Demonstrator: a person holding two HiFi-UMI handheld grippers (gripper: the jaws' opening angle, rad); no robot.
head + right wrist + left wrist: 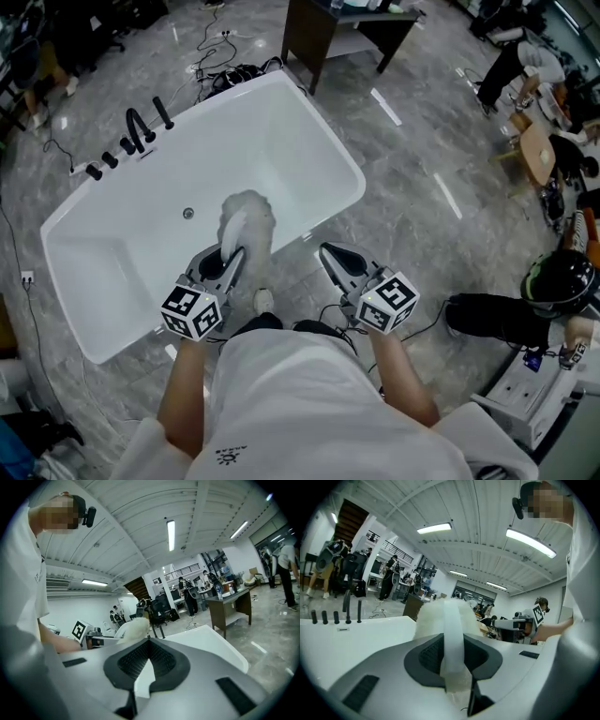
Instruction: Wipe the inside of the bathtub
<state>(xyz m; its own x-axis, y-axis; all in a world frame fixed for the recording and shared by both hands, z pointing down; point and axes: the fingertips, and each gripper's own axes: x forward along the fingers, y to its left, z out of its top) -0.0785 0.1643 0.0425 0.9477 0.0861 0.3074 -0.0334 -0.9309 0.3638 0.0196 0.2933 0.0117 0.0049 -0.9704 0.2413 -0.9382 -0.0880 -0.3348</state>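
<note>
Standing at the near long side of the white bathtub (298,131), the person holds the left gripper (234,255) clamped on a fluffy white wiping pad (249,217), which hangs over the basin a little above the floor of the tub, just right of the drain (187,213). The right gripper (328,251) is outside the rim, pads together and empty.

Step in hand, as judged: bringing the pad down to begin wiping. To do it well, lower the pad until its fluffy face lies flat on the enamel. Then sweep in overlapping passes from the faucet set (137,131) end toward the far end, taking in the sloped walls as well as the floor. The grip is on a narrow part of the pad only, so firm pressure could twist it loose. Keep the jaws hard shut and the strokes light.

Comparison of views. The head view alone shows the whole basin, the drain and where the pad hangs over it. The left gripper view alone shows the grip: a smooth white strip (452,634) of the pad is pinched between the pads, with the fluff rising beyond. The right gripper view confirms the closed, empty jaws, and shows the tub's rim (220,641) and a dark desk (230,605) behind it.
</note>
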